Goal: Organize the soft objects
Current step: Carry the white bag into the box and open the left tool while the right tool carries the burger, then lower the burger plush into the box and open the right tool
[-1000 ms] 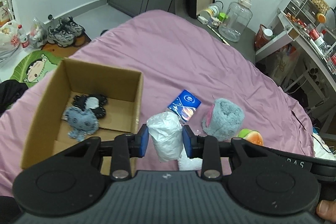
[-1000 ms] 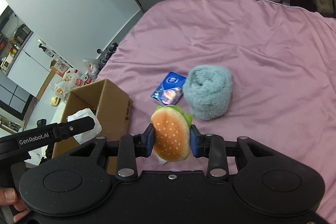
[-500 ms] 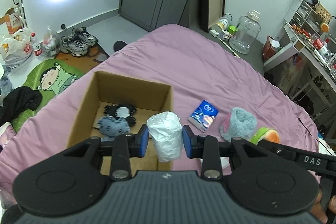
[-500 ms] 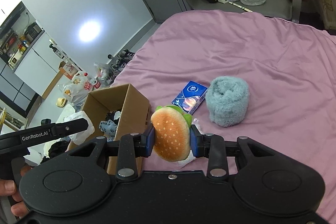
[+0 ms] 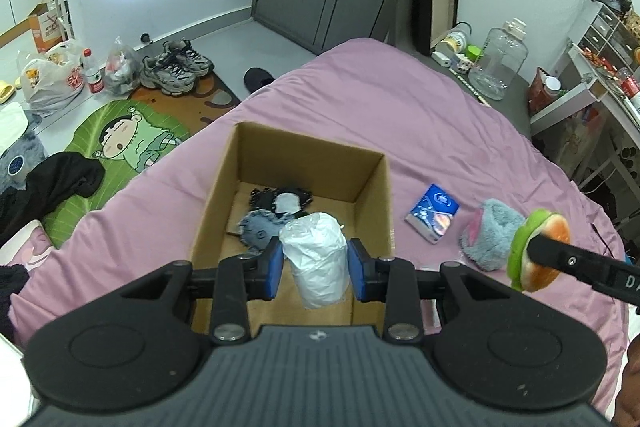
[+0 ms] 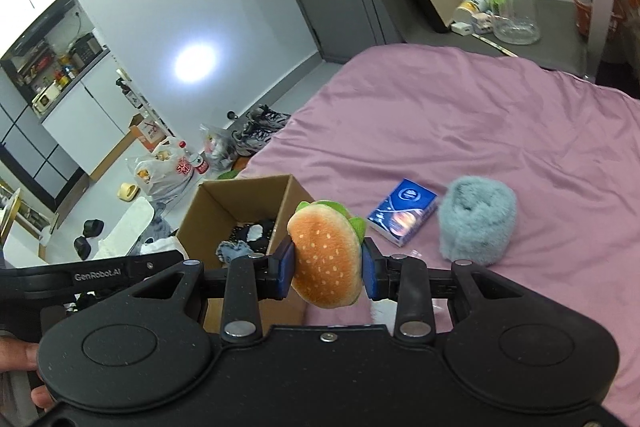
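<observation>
Crinkled white plastic-wrapped bundle (image 5: 316,259): soft, roughly cylindrical, gripped between the blue pads of the left claw (image 5: 316,269), above the open cardboard box (image 5: 372,187). Box holds two flat fabric pieces, grey and black. Plush hamburger (image 6: 326,259): speckled tan bun, green felt edge, pinched in the right claw (image 6: 327,273). Fuzzy grey-blue roll (image 6: 476,225) and glossy blue packet (image 6: 402,217) lie on the pink bed sheet (image 6: 480,131), beside the box.

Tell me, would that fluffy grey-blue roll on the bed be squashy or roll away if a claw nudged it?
The fluffy roll is plush fabric, so probably squashy and light. Its rounded shape might roll slightly, though the soft purple bedcover would likely stop it.
</observation>
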The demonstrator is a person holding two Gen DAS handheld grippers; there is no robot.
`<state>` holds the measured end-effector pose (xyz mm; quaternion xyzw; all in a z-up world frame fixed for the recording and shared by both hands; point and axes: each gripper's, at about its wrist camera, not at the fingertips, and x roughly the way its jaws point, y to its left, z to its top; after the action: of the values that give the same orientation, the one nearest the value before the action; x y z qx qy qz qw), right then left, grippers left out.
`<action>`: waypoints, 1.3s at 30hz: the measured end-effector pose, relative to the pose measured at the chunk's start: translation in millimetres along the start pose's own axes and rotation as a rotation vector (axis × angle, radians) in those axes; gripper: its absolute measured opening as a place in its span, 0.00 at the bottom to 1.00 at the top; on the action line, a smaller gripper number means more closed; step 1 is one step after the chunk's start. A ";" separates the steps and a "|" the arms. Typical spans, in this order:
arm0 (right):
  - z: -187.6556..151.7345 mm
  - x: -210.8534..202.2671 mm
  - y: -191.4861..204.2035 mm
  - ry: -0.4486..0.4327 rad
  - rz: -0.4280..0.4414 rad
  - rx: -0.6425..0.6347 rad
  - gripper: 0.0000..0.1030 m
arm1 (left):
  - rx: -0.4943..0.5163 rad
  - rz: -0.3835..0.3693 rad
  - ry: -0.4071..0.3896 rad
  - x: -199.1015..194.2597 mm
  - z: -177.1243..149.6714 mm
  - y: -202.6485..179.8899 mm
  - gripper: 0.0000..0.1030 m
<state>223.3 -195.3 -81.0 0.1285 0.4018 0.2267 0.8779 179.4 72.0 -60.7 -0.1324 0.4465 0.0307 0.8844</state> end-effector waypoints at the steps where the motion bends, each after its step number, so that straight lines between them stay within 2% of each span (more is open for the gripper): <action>1: 0.2 1.9 1.0 0.001 0.001 -0.003 0.32 | -0.002 0.002 0.005 1.5 -0.2 2.2 0.32; 13: 4.6 17.3 12.1 -0.004 0.011 -0.001 0.32 | -0.040 0.035 0.056 24.3 2.2 32.2 0.33; 16: 9.5 21.0 20.2 -0.018 0.034 0.001 0.32 | -0.047 0.038 0.068 27.5 6.5 36.2 0.37; 19: 13.8 27.4 28.0 -0.024 0.055 0.002 0.32 | -0.046 0.059 0.075 27.1 12.7 39.0 0.51; 21: 16.4 32.8 34.1 -0.022 0.070 -0.006 0.32 | -0.040 0.066 0.063 24.5 16.0 40.6 0.53; 29: 23.1 56.4 49.7 0.001 0.089 -0.022 0.33 | -0.032 0.076 0.075 27.6 31.5 47.1 0.55; 35: 28.5 58.7 57.0 -0.034 0.124 -0.017 0.33 | -0.015 0.073 0.080 30.8 38.6 46.5 0.55; 39: 33.2 60.5 59.9 -0.050 0.147 -0.015 0.45 | -0.003 0.073 0.092 34.7 41.1 44.3 0.55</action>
<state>265.8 -114.6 -74.3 0.1565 0.3675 0.2903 0.8696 224.7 123.1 -74.3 -0.1184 0.4913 0.0576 0.8610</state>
